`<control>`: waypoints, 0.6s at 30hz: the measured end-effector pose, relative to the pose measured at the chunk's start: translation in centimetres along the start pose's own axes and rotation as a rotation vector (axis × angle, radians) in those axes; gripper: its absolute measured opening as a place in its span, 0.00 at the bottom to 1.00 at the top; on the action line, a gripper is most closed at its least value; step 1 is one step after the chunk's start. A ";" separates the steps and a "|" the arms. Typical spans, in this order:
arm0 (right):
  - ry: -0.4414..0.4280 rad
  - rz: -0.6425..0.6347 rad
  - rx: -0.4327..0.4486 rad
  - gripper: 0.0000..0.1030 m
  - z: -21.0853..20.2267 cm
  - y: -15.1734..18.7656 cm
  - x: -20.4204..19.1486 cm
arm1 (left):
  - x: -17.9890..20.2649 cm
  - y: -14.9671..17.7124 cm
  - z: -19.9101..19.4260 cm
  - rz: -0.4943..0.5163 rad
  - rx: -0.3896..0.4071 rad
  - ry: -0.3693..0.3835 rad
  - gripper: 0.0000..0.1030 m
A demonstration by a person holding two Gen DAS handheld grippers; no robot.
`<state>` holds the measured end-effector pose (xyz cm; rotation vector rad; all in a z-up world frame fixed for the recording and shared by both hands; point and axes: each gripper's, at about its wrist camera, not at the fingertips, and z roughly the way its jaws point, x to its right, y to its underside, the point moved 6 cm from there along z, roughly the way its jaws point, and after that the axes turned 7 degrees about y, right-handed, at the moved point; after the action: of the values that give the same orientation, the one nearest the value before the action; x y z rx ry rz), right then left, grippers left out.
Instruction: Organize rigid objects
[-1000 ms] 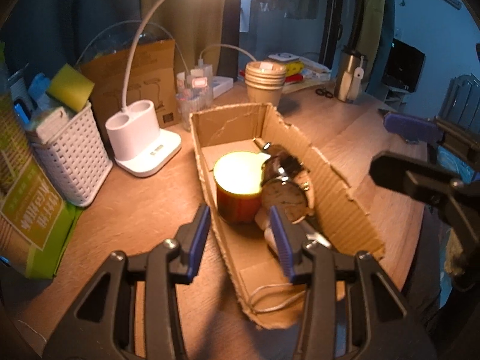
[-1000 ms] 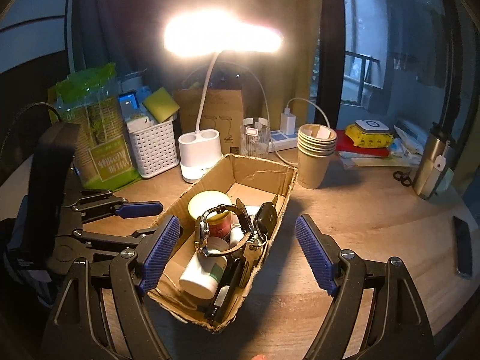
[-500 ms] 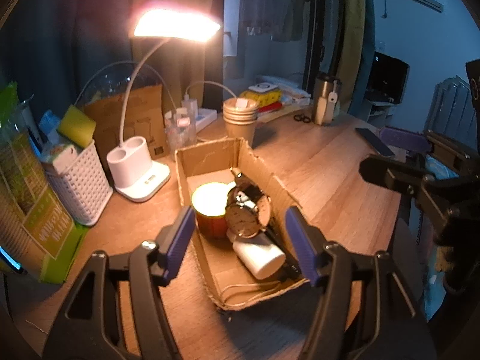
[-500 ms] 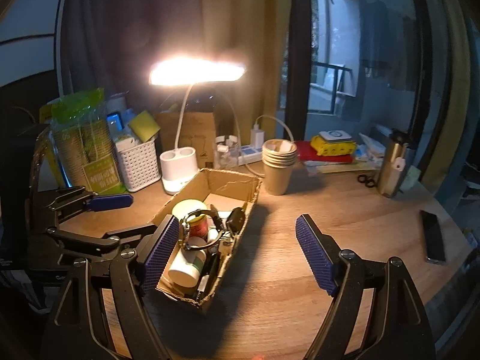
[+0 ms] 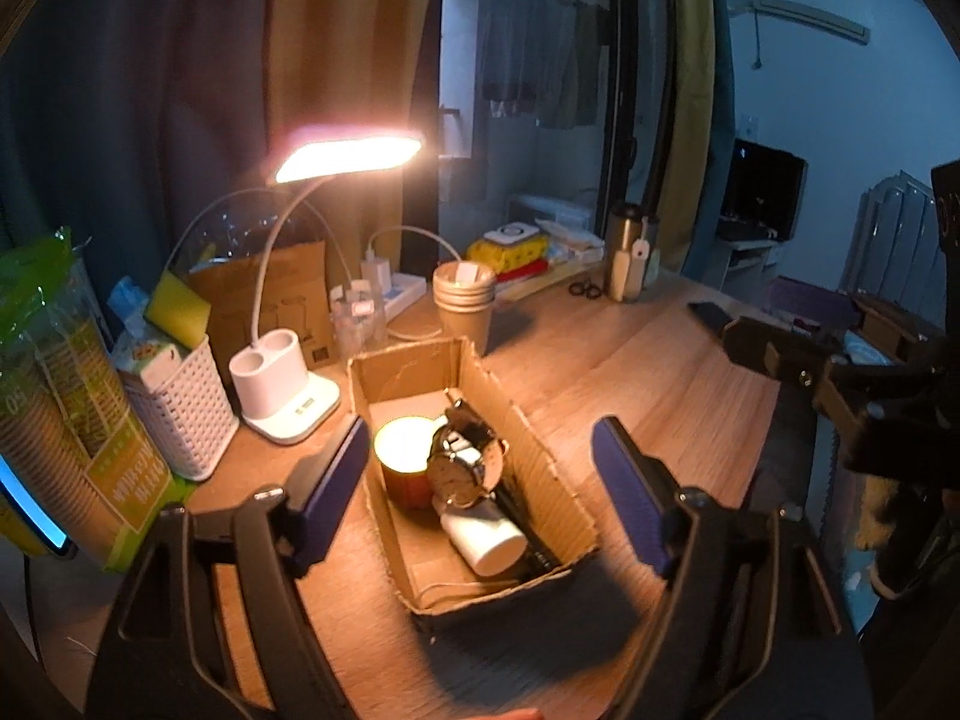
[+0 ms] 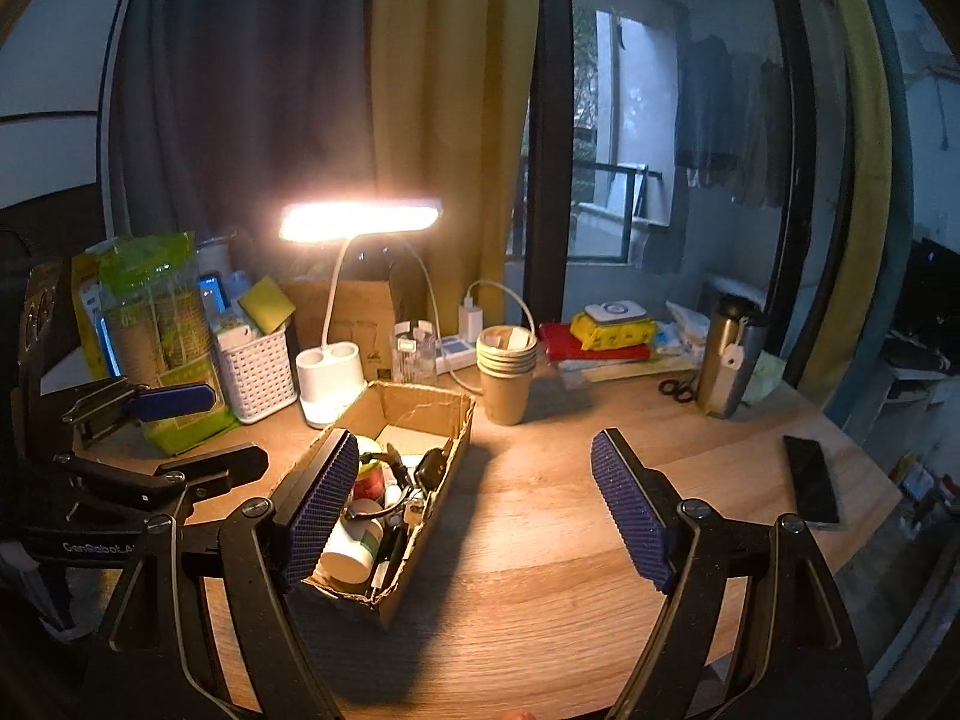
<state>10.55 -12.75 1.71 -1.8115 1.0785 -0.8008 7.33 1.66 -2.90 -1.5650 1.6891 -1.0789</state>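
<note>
On the wooden desk [image 5: 630,360], one torn cardboard box [image 5: 540,480] holds one wristwatch [image 5: 465,471], one red jar [image 5: 405,471] and one white bottle [image 5: 489,540]. The left gripper [image 5: 480,498] is opening, empty; the right gripper [image 6: 474,501] gapes empty.

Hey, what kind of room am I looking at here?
Probably a bedroom or dorm study corner: a lit desk lamp on a cluttered wooden desk, curtains, and clothes hanging by the window.

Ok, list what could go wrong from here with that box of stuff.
1. The watch sits propped on top of the jar and bottle in the cardboard box; a nudge might tip it out.
2. The box's torn, low wall could buckle if squeezed.
3. The lamp stands close beside the box; a wide swing could clip it.
</note>
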 end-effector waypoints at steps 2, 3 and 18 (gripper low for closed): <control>0.009 -0.001 0.015 0.80 -0.7 -0.4 0.1 | 0.2 -0.5 -0.5 0.001 0.020 -0.005 0.76; 0.015 -0.001 0.023 0.80 -1.0 -0.6 0.1 | 0.4 -0.8 -0.9 0.002 0.033 -0.007 0.76; 0.114 0.016 0.186 0.80 -6.3 -2.9 1.3 | 1.5 -3.8 -5.8 -0.008 0.221 -0.017 0.80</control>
<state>6.86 -15.30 7.08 -1.6162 1.0528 -0.9711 4.13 1.26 3.40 -1.4374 1.4973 -1.2084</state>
